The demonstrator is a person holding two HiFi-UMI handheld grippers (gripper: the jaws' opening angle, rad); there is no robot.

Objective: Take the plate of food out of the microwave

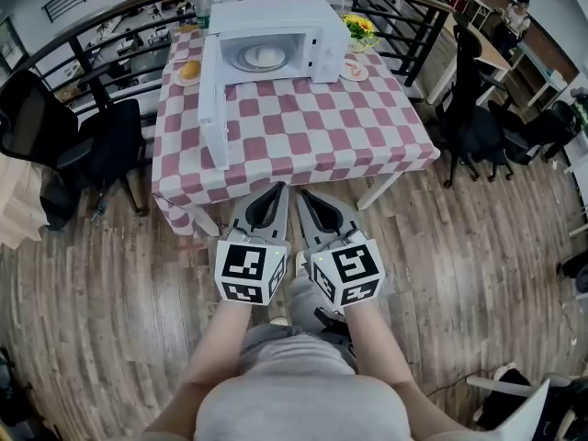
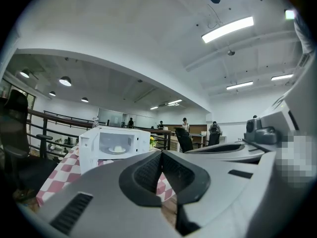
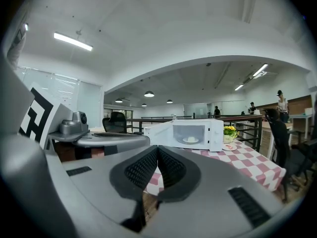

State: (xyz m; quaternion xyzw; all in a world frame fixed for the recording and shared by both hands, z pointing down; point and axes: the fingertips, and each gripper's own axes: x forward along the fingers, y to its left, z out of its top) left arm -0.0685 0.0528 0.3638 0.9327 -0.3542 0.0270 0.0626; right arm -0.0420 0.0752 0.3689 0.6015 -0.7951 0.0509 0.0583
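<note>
I have both grippers side by side, short of the table [image 1: 303, 141]. The left gripper [image 1: 278, 189] and the right gripper [image 1: 300, 194] each have their jaws pressed together with nothing between them. The plate [image 1: 262, 58] lies flat inside the microwave [image 1: 317, 21] at the table's far edge, with pale food on it. The microwave's long side runs across the table and its cavity faces me. The door [image 1: 213, 108] stands open on the left, its free edge pointing toward me.
</note>
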